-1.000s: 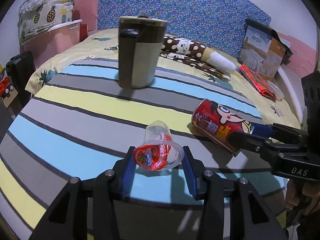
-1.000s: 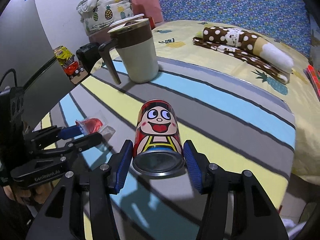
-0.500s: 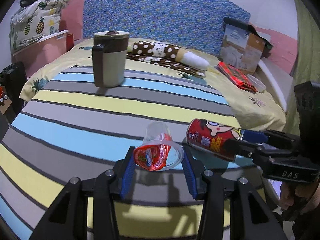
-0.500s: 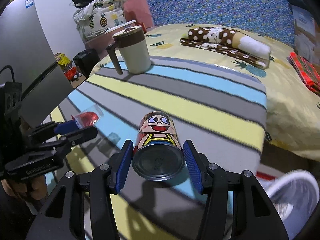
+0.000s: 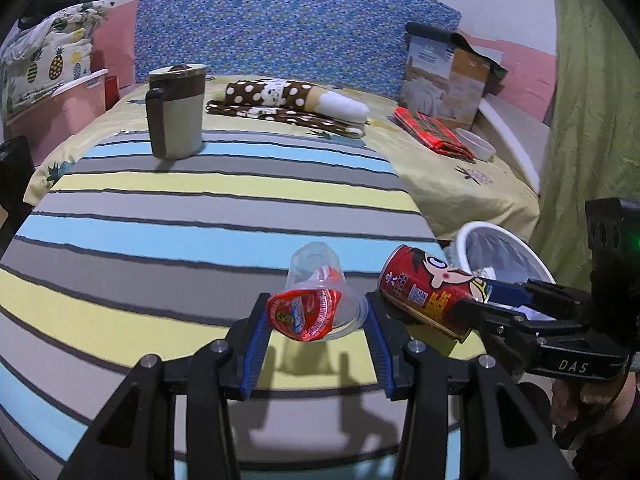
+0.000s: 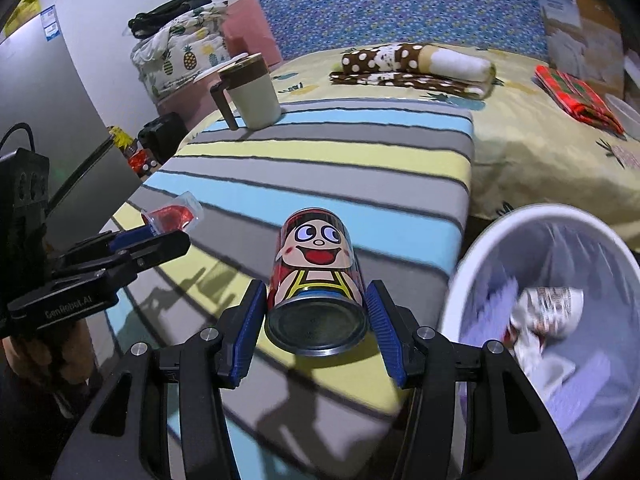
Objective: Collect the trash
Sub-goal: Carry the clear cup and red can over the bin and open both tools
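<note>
right view: bin (image 6: 472, 264) contents | left view: rim only (image 5: 500, 236)

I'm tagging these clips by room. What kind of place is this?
Most likely a bedroom: a bed with a patterned headboard, a rolled blanket, and folded bedding stacked at the side.

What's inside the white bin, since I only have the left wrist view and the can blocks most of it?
Observer: The right wrist view shows crumpled wrappers already lying in the bin.
Operator: Is the can closed at its near end?
Observer: Yes, the can shows a sealed dark metal base facing the right hand-held gripper.
Operator: Anything left of the table I'm missing?
Observer: A grey cabinet stands there, with a red toy on the floor beside it.
</note>
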{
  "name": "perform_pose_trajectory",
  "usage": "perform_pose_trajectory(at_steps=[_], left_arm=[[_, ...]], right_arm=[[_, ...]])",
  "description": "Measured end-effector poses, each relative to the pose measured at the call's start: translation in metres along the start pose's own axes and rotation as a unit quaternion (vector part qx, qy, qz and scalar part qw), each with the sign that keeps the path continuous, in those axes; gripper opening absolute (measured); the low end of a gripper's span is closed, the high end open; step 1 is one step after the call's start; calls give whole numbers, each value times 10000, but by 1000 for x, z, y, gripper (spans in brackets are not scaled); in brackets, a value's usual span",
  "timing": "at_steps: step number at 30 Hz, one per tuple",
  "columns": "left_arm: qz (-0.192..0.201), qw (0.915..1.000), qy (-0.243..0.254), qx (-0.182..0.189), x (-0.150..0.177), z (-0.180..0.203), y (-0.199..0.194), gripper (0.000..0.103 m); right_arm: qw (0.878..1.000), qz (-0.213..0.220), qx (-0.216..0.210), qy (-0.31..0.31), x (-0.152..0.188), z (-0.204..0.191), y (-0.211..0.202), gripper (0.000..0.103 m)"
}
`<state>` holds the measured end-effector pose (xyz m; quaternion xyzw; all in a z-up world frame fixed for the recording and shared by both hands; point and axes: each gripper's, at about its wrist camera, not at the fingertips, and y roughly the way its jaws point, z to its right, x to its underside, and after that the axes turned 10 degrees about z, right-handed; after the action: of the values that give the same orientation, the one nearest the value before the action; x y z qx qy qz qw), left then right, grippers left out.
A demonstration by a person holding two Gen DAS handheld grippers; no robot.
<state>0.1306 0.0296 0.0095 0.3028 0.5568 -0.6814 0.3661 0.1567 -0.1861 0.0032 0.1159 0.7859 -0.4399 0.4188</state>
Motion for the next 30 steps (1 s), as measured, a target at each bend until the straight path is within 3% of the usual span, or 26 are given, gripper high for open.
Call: perform_pose_trajectory(at_steps=[11,23,30], left_arm=[[-176,9997,82,164,25,19,-14,47],[-203,9997,56,132,28,18,-16,47],[-232,9996,53,136,31,19,-15,47]], right_arm=[[9998,-109,-61,154,21,-1,-2,54],[9999,-42,115,85,21,0,14,58],[9994,-85,-96,330,27,2,8,54]])
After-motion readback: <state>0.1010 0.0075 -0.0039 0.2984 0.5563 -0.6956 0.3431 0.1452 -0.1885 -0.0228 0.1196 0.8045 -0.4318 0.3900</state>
